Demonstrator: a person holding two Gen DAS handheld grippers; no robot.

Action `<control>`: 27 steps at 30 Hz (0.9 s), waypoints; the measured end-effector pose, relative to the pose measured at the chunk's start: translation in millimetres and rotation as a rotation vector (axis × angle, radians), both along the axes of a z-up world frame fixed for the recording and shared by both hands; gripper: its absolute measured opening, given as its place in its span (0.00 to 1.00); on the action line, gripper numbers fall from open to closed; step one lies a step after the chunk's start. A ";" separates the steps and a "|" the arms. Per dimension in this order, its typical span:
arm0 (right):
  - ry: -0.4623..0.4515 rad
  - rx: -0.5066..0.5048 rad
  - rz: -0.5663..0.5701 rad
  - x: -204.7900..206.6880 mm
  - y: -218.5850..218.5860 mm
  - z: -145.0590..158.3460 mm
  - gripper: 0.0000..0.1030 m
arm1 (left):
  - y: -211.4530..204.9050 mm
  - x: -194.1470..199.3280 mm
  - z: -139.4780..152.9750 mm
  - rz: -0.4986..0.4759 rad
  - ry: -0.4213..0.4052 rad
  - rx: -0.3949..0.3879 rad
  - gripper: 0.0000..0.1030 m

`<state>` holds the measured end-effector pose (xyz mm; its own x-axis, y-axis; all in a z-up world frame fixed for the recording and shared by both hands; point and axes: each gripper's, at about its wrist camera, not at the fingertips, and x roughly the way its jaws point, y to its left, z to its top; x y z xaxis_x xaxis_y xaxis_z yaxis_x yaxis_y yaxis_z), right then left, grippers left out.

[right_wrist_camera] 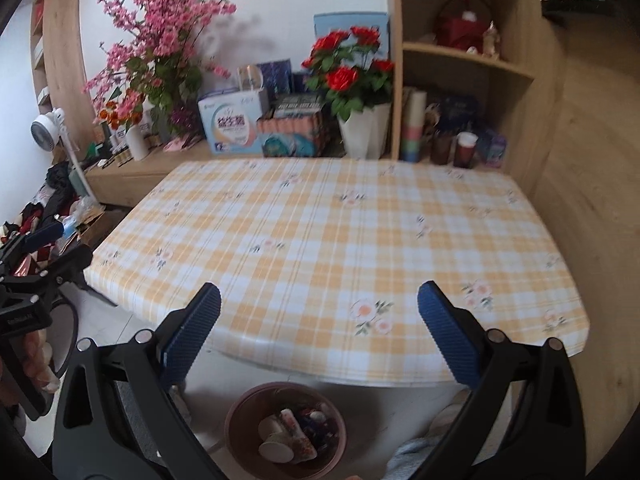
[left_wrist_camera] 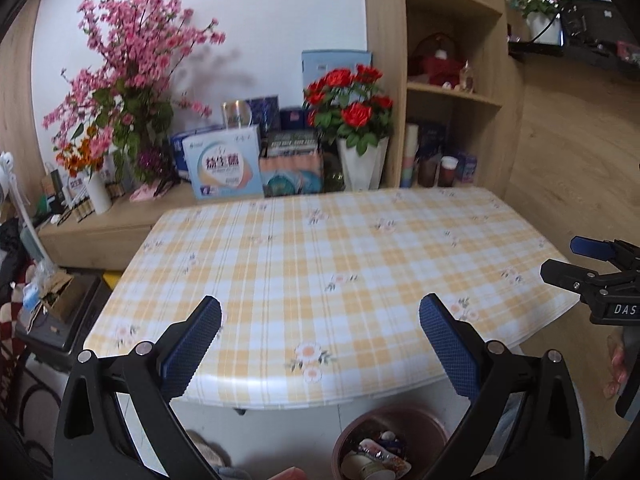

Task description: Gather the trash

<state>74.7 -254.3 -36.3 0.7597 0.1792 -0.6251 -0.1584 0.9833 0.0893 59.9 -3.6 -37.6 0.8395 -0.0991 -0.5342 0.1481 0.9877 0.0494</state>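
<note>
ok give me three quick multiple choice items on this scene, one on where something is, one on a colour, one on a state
1. Where is the trash bin?
A. on the table
B. on the floor by the table's near edge
C. on the shelf

2. What colour are the flowers in the white pot?
A. red
B. yellow
C. blue

3. How do the right gripper's jaws stand?
A. shut on a cup
B. shut on nothing
C. open, with nothing between them

Answers:
1 B: the bin sits on the floor below the checked table, with paper cups inside.
2 A: red blooms rise above the pot.
3 C: only the tablecloth shows between the blue pads.
</note>
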 end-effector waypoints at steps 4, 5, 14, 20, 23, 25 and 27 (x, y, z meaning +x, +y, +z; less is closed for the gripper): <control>-0.075 -0.010 -0.025 -9.5 -9.1 33.0 0.94 | -4.2 -6.2 31.0 -0.024 -0.061 -0.004 0.94; -0.085 -0.012 -0.029 -11.5 -10.1 37.9 0.94 | -5.9 -8.0 39.1 -0.031 -0.075 -0.003 0.94; -0.184 -0.031 -0.035 -29.6 -10.8 75.7 0.95 | -16.4 -22.1 77.1 -0.068 -0.134 -0.028 0.94; -0.194 -0.038 -0.039 -33.3 -9.7 80.7 0.95 | -18.6 -27.9 78.9 -0.072 -0.140 -0.015 0.94; -0.195 -0.041 -0.043 -34.3 -7.6 82.4 0.95 | -18.3 -27.0 79.2 -0.073 -0.139 -0.018 0.94; -0.196 -0.042 -0.045 -35.2 -6.8 83.1 0.95 | -19.1 -27.1 79.0 -0.074 -0.139 -0.017 0.94; -0.195 -0.043 -0.049 -35.2 -7.2 82.8 0.95 | -19.0 -27.4 78.9 -0.074 -0.138 -0.016 0.94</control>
<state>39.4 -261.4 46.4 0.8740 0.1156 -0.4720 -0.1209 0.9925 0.0194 32.6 -22.7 41.3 0.8951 -0.1706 -0.4119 0.2130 0.9753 0.0590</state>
